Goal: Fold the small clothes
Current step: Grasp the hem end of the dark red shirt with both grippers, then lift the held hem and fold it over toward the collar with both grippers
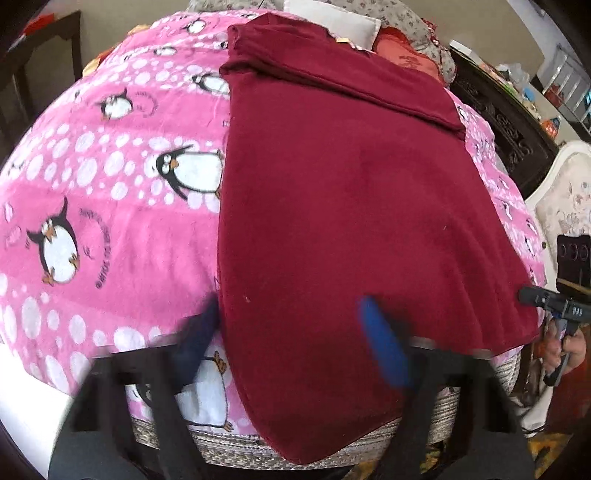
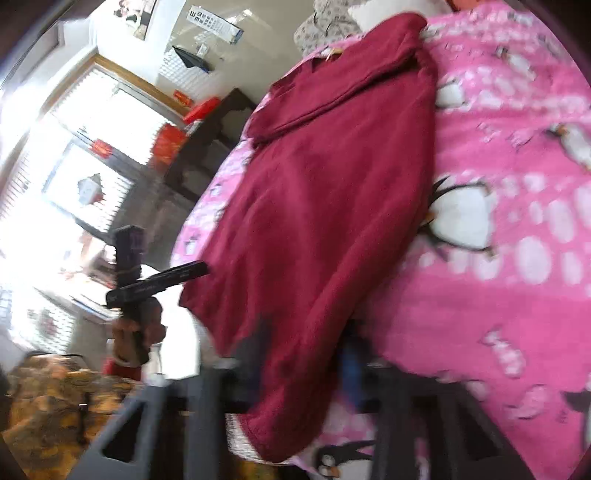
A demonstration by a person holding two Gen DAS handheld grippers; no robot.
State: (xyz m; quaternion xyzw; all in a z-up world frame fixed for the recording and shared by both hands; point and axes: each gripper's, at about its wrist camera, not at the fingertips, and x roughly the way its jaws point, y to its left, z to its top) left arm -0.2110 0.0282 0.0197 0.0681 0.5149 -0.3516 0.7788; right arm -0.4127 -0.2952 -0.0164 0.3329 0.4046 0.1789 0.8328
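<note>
A dark red garment lies spread flat on a pink penguin-print blanket, with a folded band across its far end. My left gripper is open, its blue fingers straddling the garment's near left hem, blurred. In the right wrist view the garment runs away from me on the blanket. My right gripper is open around the garment's near corner, blurred. The other gripper shows at the garment's far corner in each view.
A woven mat edge shows under the blanket at the bed's near side. Pillows and floral bedding lie at the far end. A dark carved cabinet stands right of the bed. A bright window is left in the right wrist view.
</note>
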